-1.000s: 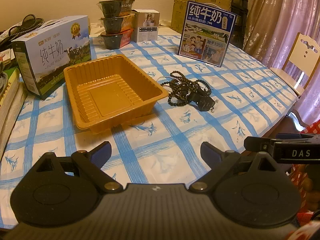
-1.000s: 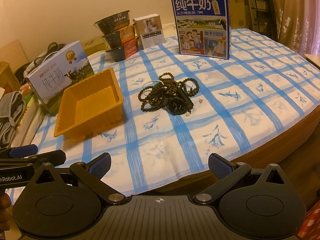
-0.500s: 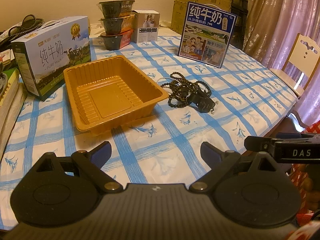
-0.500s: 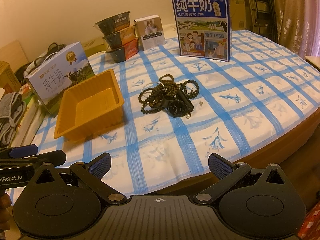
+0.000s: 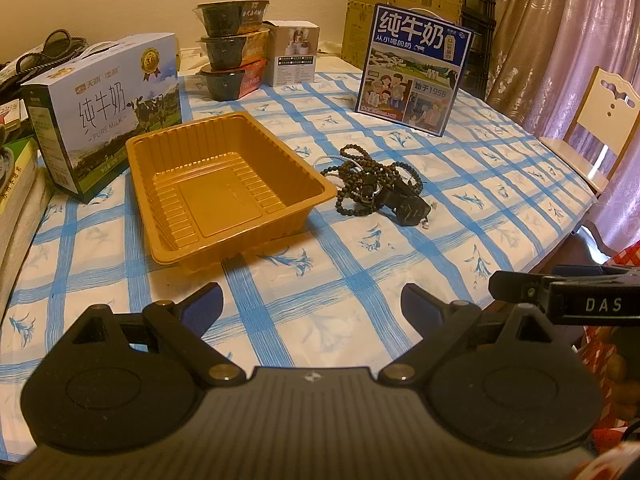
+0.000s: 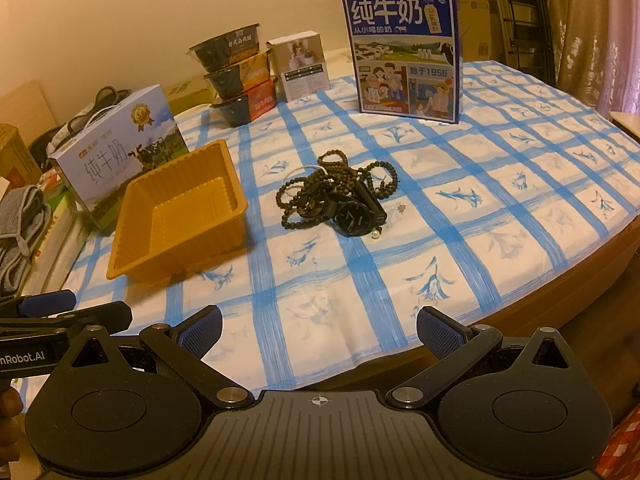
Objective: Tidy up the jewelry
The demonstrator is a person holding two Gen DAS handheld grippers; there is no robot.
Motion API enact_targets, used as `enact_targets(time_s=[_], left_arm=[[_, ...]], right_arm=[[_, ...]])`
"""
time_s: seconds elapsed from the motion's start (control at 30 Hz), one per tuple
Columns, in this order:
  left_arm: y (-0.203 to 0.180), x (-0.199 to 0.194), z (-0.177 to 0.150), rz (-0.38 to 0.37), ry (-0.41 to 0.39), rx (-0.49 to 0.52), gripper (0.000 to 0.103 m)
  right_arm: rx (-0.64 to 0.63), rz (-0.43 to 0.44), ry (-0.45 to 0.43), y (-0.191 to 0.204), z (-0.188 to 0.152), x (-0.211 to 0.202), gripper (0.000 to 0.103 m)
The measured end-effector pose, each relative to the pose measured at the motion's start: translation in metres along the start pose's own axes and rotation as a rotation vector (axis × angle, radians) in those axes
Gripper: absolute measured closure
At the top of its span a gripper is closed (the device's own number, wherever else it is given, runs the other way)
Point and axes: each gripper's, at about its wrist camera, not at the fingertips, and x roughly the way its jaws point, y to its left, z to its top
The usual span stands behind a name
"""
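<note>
Both tools released and short of the jewelry pile, orange tray waiting empty.

We hold the left tool (image 5: 310, 306) and the right tool (image 6: 318, 330) with fingers spread wide and nothing between them, low over the near edge of the surface (image 6: 520, 184). The jewelry sits in one tangle just right of the orange plastic tray (image 5: 224, 184): dark bead strands (image 6: 320, 188) knotted around a black wristwatch (image 6: 354, 216), with a small pearl earring (image 6: 376, 234) and a tiny stud (image 6: 401, 208) loose beside it. As we see it, grabbing one strand could drag the whole knot, watch included, and flick the small pieces off the surface; the light tray may slide if bumped. Compared with a second ago, the pile and tray look marginally nearer in both views; nothing on the surface has shifted.
</note>
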Motion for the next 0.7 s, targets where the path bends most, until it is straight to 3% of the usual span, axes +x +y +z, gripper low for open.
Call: enact_targets(time_s=[0.7], left_arm=[[-0.0001,0.0013,0.0005,0.0,-0.001,0.0,0.008]], right_arm=[[0.0,-0.001,0.0,-0.0008,0.0009,0.0021,0.0]])
